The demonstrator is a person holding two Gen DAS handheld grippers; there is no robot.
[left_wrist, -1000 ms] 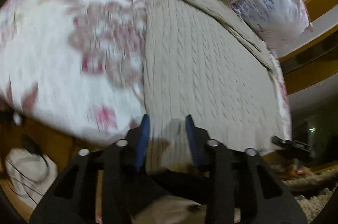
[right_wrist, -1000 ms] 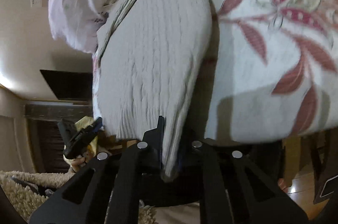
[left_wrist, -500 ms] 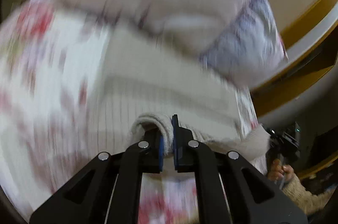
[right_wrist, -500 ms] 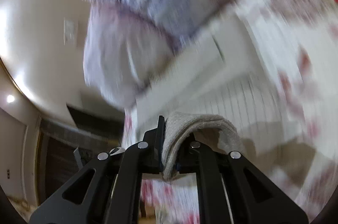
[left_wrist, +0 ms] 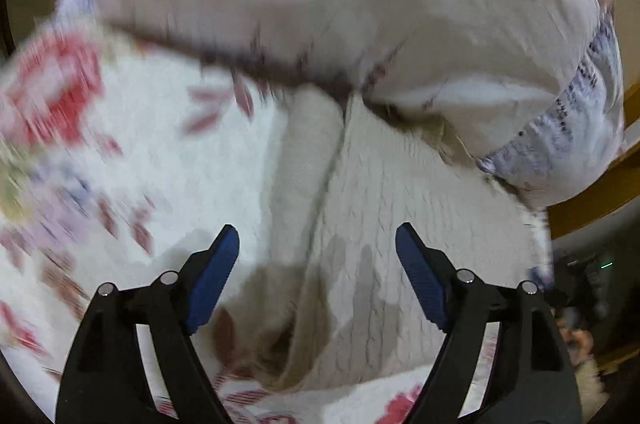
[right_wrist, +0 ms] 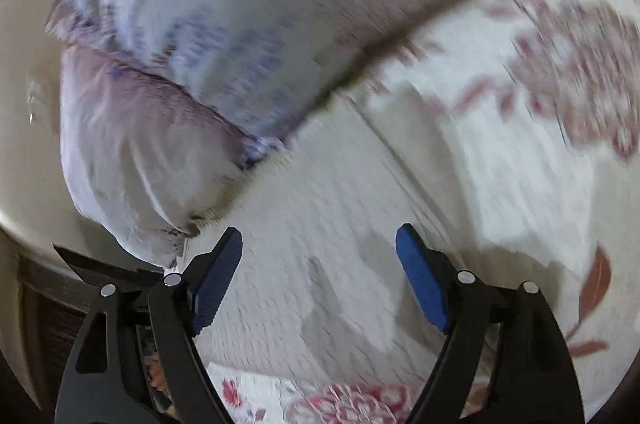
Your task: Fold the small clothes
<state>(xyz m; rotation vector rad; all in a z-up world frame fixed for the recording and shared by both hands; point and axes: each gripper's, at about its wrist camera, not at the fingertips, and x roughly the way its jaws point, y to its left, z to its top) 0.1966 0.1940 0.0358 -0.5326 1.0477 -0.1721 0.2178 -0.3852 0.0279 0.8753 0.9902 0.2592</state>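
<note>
Now | left gripper (left_wrist: 317,244) released, shows sweater (left_wrist: 384,264) fold | right gripper (right_wrist: 319,244) released, shows pillow (right_wrist: 200,64)

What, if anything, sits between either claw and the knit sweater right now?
Nothing visible does. The left claw and right claw are both open directly over the cream knit sweater, with no item in between. The pillow lies beyond it.

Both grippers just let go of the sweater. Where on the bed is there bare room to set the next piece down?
Free: the floral bedspread on the folded knit sweater's left in the left wrist view, and beyond its long edge in the right wrist view. Crowded: the head end, where the pillows press against the sweater. Left gripper and right gripper hang open above it.
</note>
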